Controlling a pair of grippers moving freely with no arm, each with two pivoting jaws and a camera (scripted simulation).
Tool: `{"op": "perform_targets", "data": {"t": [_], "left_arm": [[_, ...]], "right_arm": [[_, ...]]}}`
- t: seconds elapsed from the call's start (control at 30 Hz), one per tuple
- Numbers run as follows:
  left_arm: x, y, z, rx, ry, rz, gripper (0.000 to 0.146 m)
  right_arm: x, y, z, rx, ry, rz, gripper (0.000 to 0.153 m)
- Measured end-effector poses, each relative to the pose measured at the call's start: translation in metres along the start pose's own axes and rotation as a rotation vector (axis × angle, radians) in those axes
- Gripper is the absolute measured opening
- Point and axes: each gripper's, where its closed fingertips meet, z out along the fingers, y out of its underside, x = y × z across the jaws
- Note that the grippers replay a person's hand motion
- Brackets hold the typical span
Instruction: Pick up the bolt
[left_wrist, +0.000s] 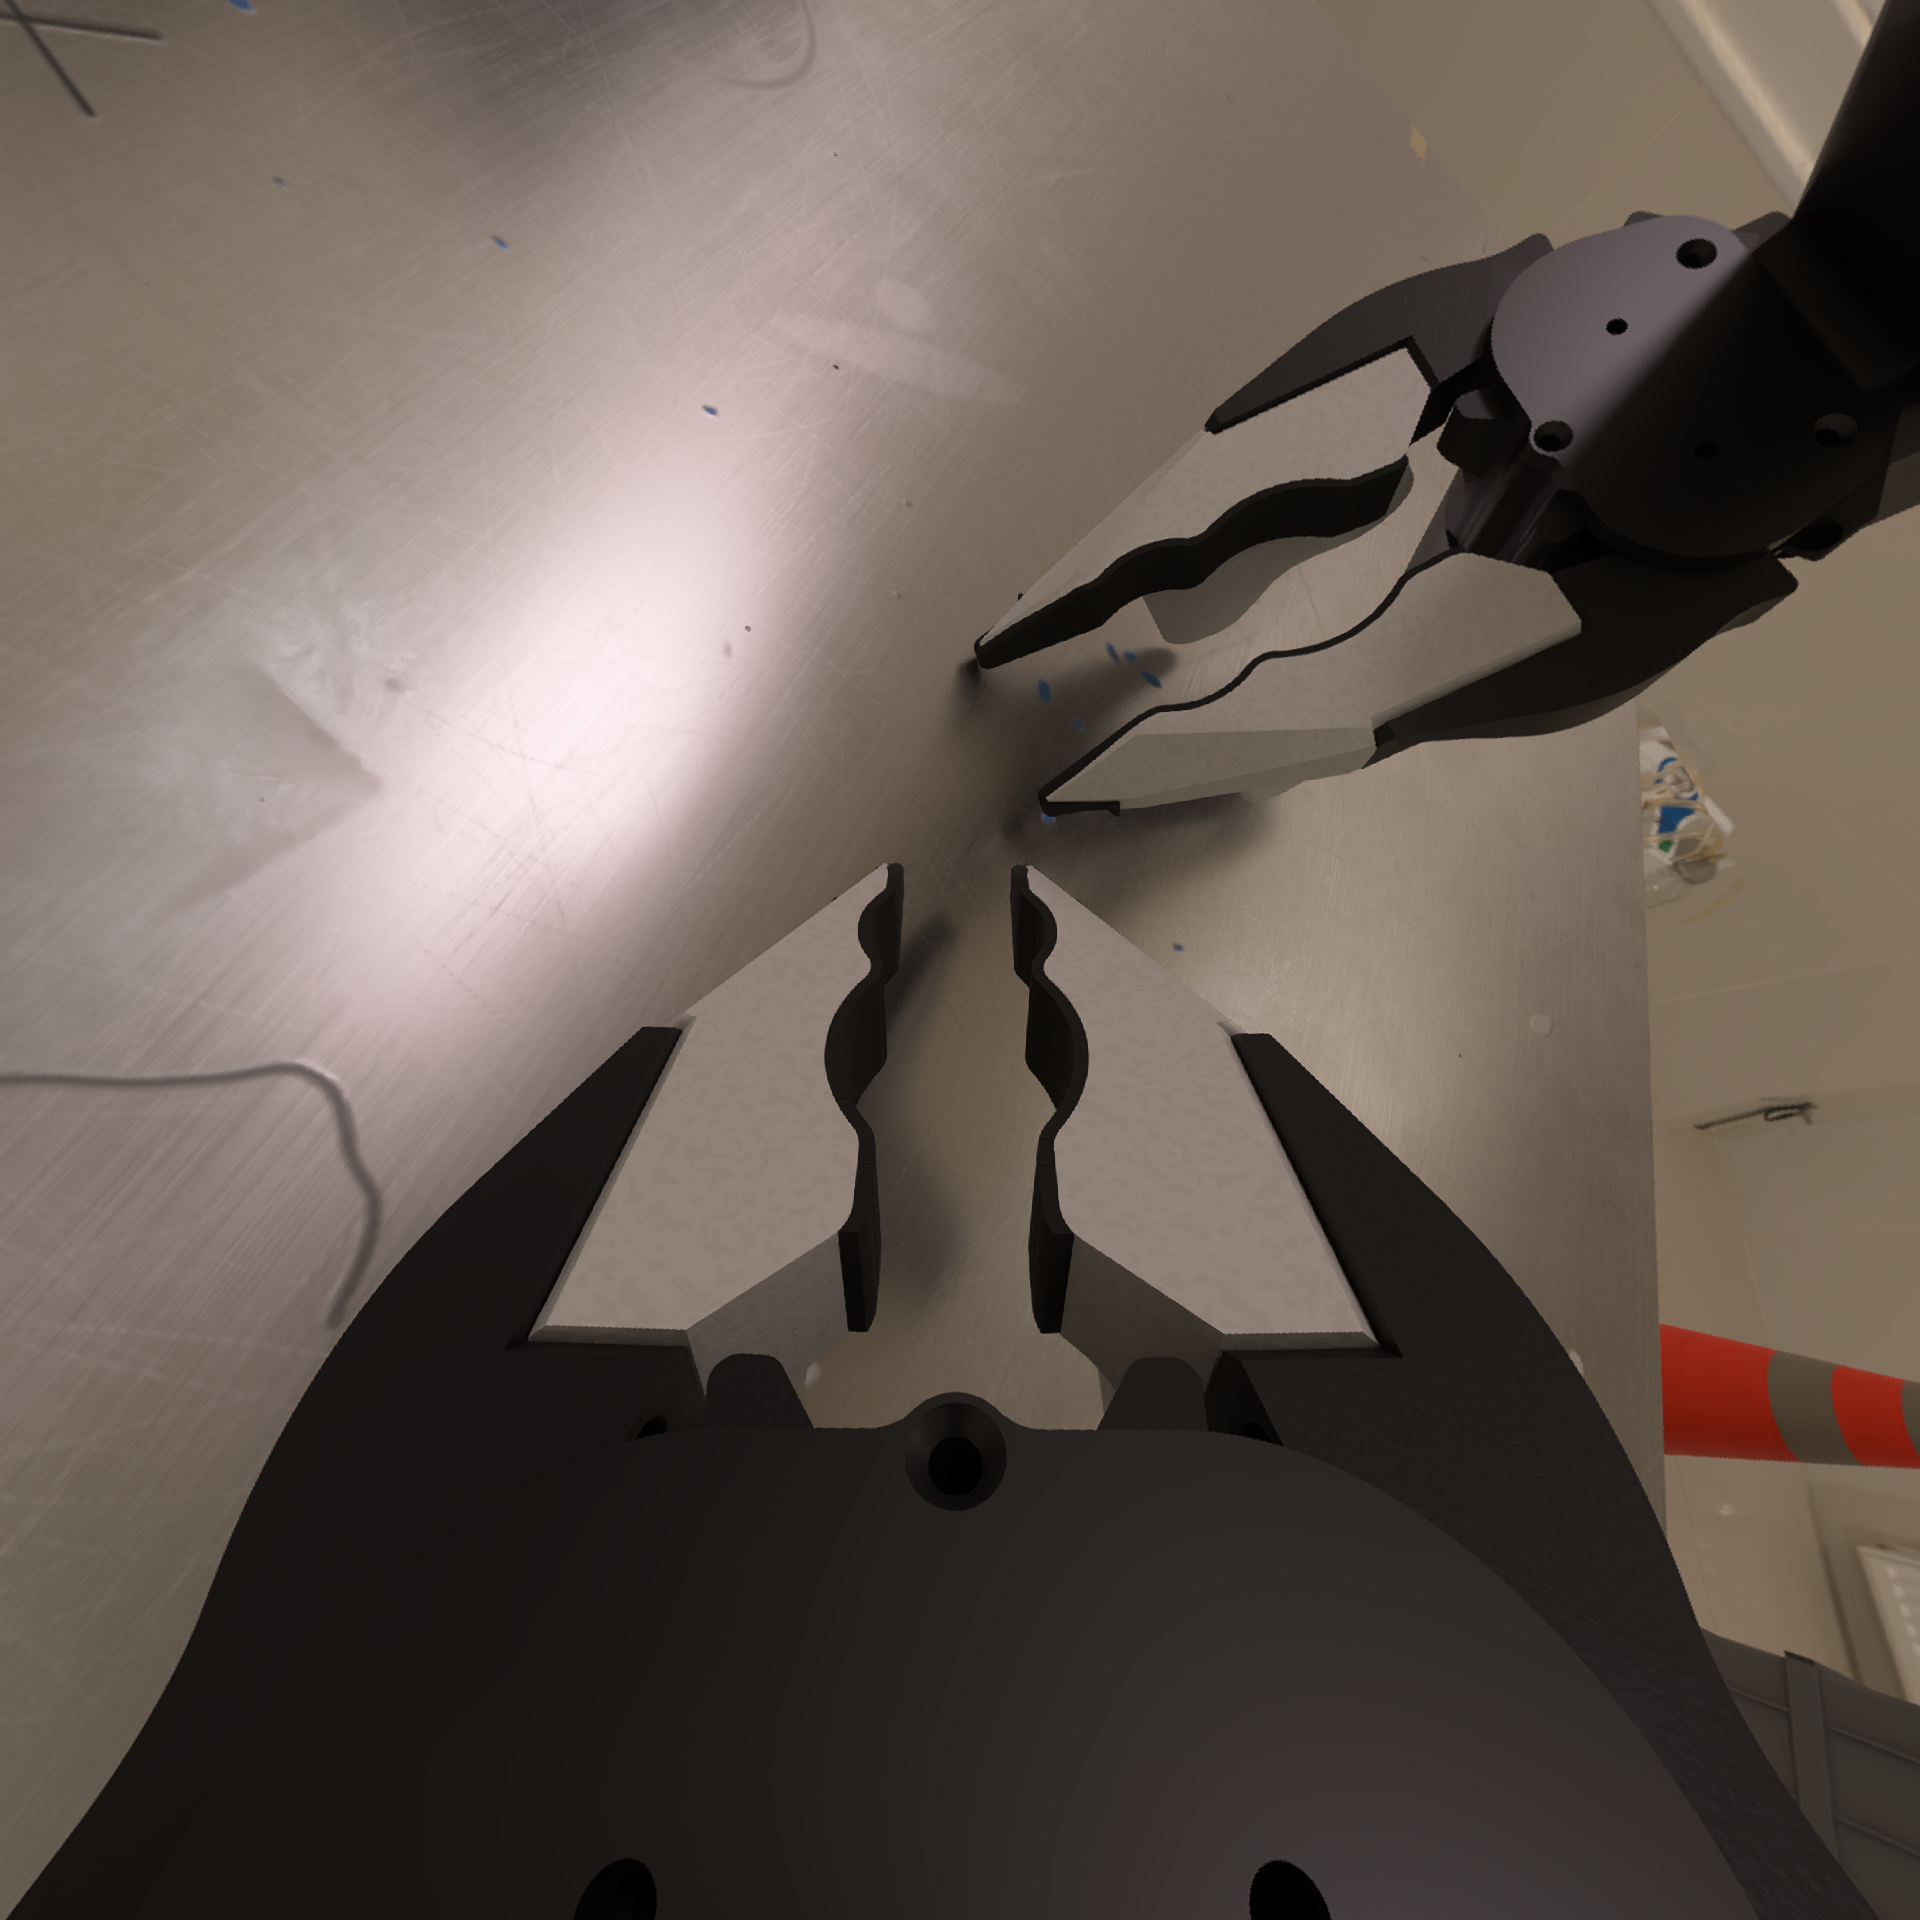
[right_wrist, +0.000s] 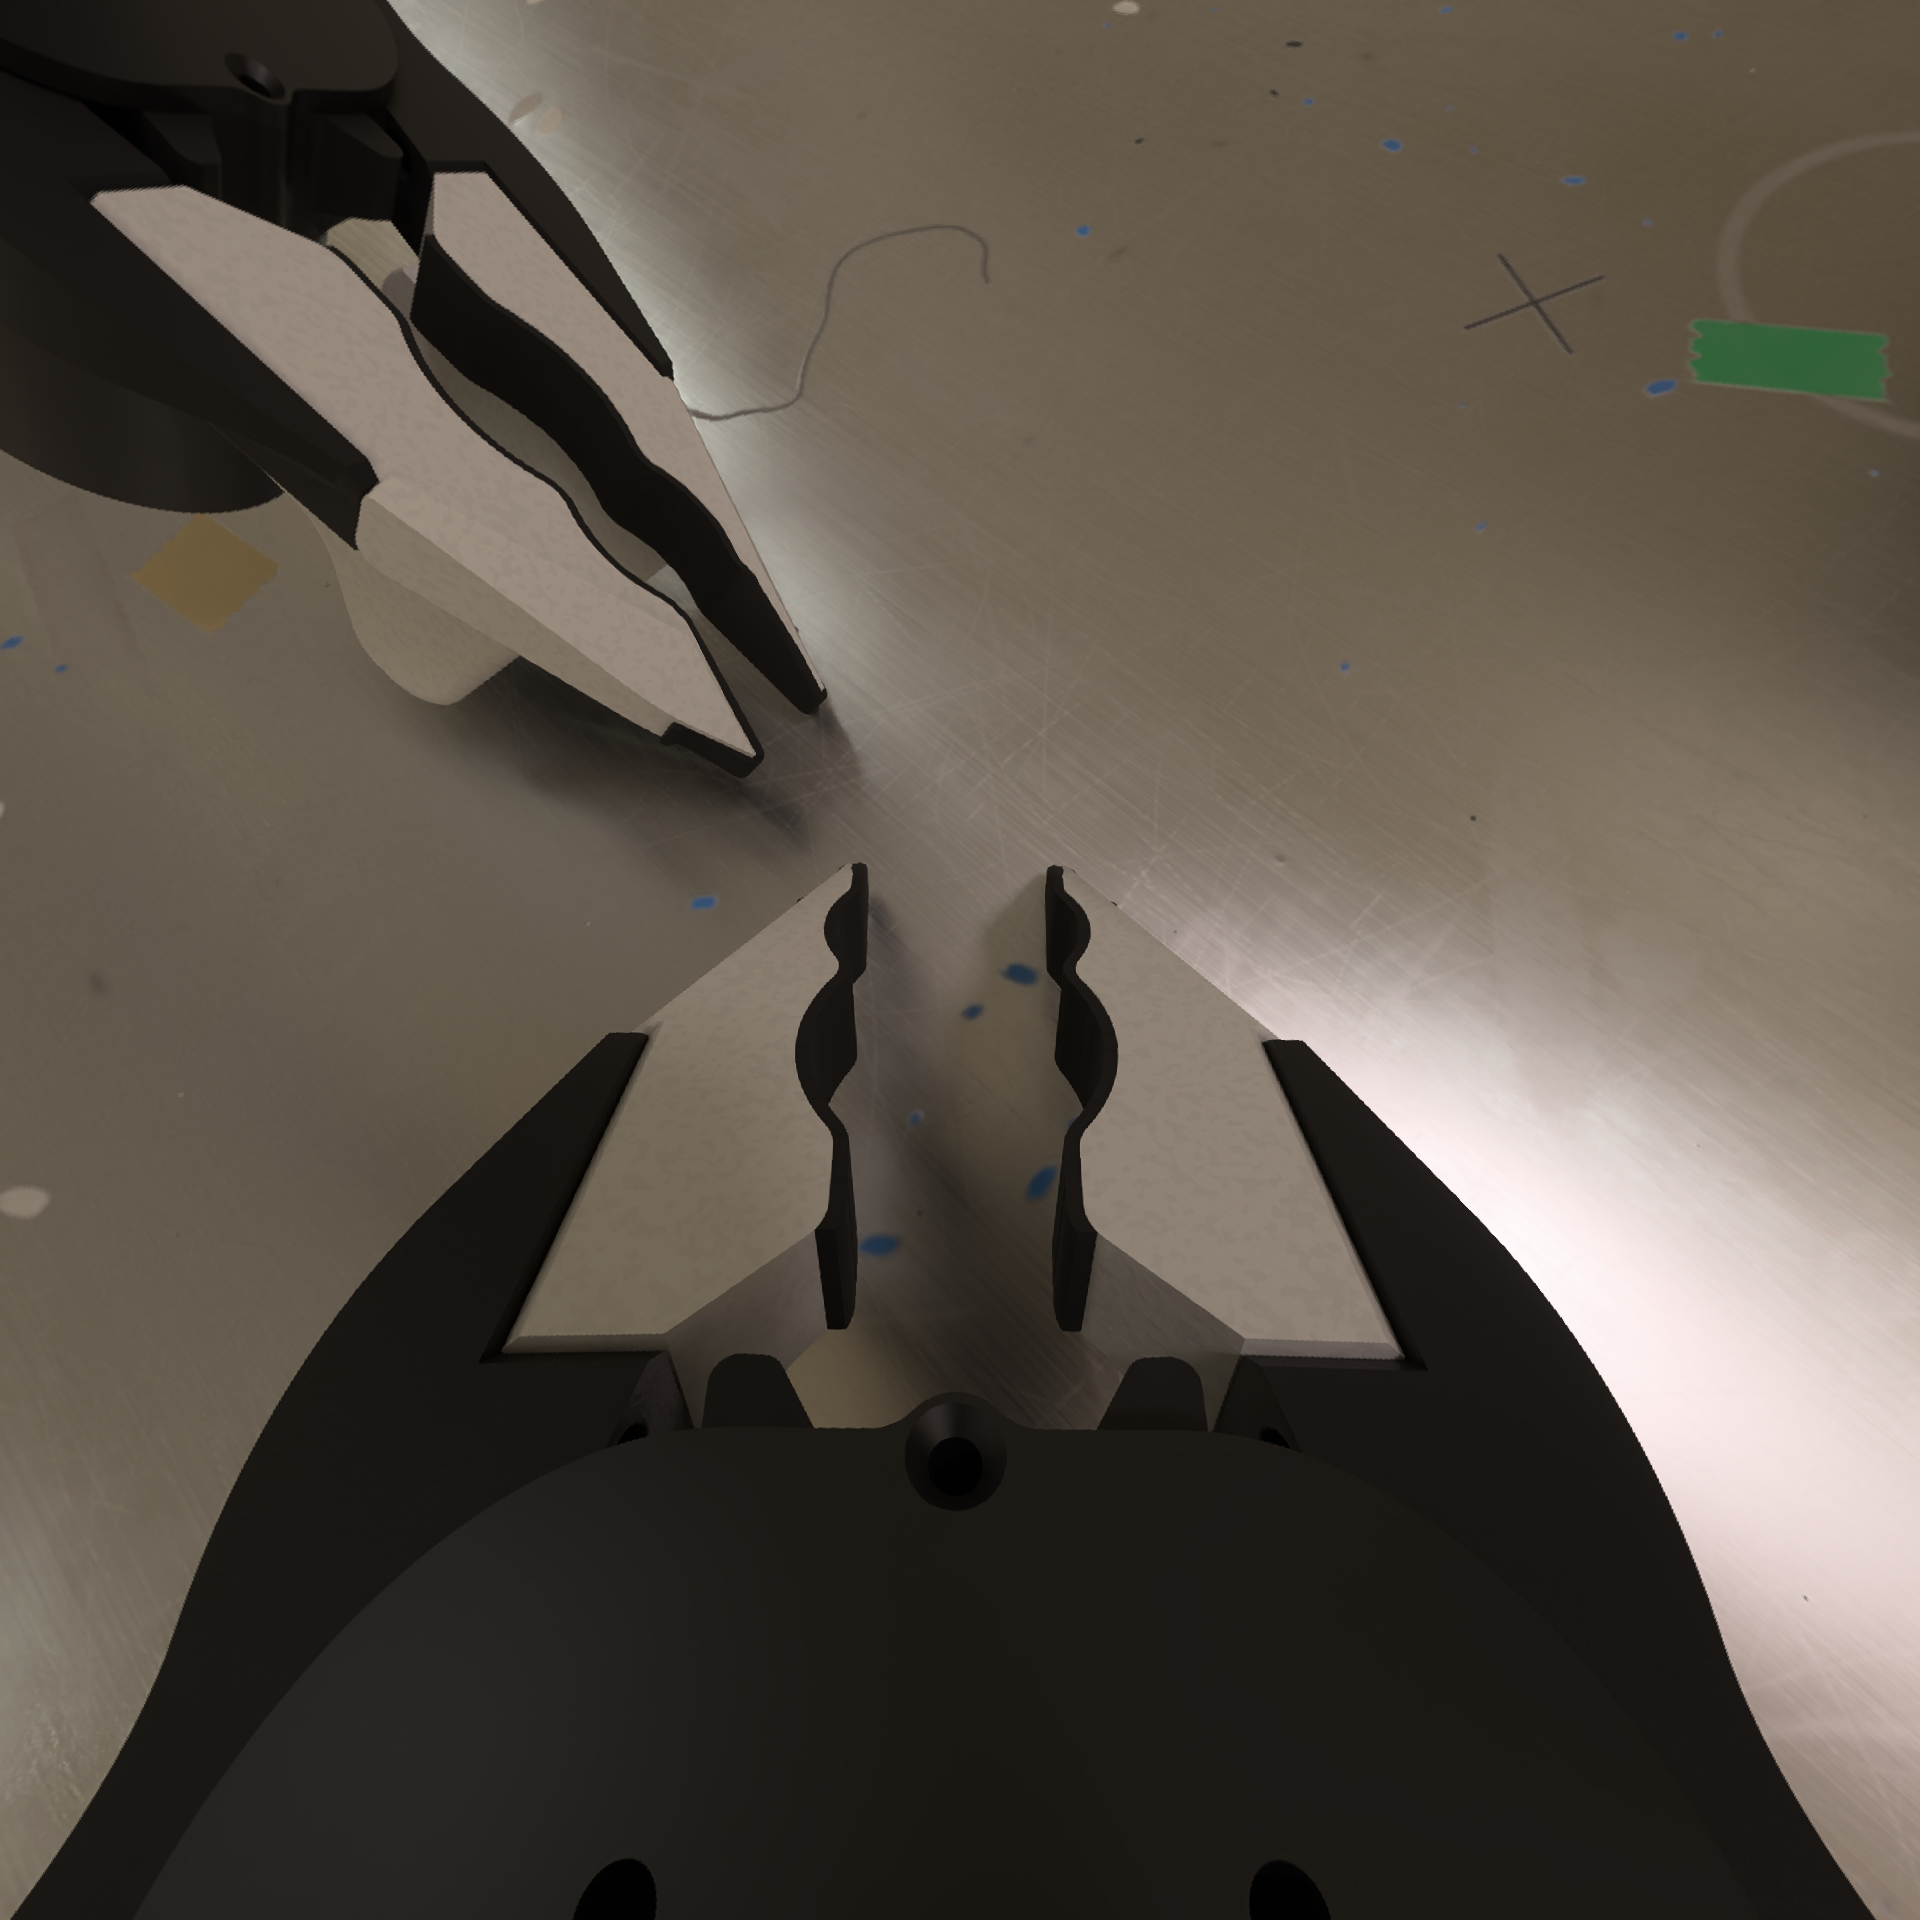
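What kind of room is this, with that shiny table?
Probably a workshop or lab. The metal table is scratched and dotted with blue paint, with a drawn cross and green tape on it. Past its edge there is a red-striped pole. No bolt shows in either view.

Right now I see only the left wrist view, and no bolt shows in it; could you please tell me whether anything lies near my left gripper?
Observer: Yes, a white object sits under the left gripper, behind its fingertips. I cannot tell what it is.
Operator: What marks that spot?
Observer: A tan square patch on the table, just left of the object.
Operator: Anything beyond the pen cross?
Observer: A green tape strip lies right of it.
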Motion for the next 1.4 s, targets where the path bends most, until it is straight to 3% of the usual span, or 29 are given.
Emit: {"op": "perform_targets", "data": {"t": [0.17,0.27,0.37,0.47,0.57,0.67,0.83,1.03,1.27,1.4], "left_arm": [[-0.003,-0.005,-0.003,0.042,-0.014,0.010,0.021],[-0.014,-0.020,-0.027,0.092,-0.087,0.013,0.019],[-0.033,-0.040,-0.091,0.232,-0.189,-0.040,0.015],[-0.067,-0.021,-0.176,0.277,-0.369,-0.145,0.010],[-0.104,0.029,-0.251,0.173,-0.622,-0.205,0.007],[-0.119,0.078,-0.286,0.015,-0.694,-0.200,0.007],[-0.126,0.114,-0.277,-0.113,-0.680,-0.030,0.010],[-0.139,0.126,-0.259,-0.176,-0.684,-0.001,0.016],[-0.139,0.126,-0.256,-0.149,-0.658,-0.032,0.013],[-0.131,0.114,-0.259,-0.010,-0.580,-0.129,0.013]], "right_arm": [[0.000,0.000,0.000,-0.004,0.012,-0.016,0.034],[0.000,0.000,0.000,-0.002,0.012,-0.004,0.035],[0.001,0.000,0.000,0.000,0.016,0.002,0.037],[0.001,0.000,0.000,0.000,0.014,-0.001,0.038],[0.001,0.000,0.000,0.001,0.004,0.000,0.039],[0.001,0.000,-0.001,0.000,-0.003,0.004,0.039],[0.001,0.000,-0.001,0.001,-0.007,0.018,0.038],[0.001,0.000,0.000,0.000,0.000,0.008,0.039],[0.001,0.000,0.000,0.000,0.002,0.007,0.038],[0.001,0.000,0.000,0.000,0.003,0.005,0.039]]}}
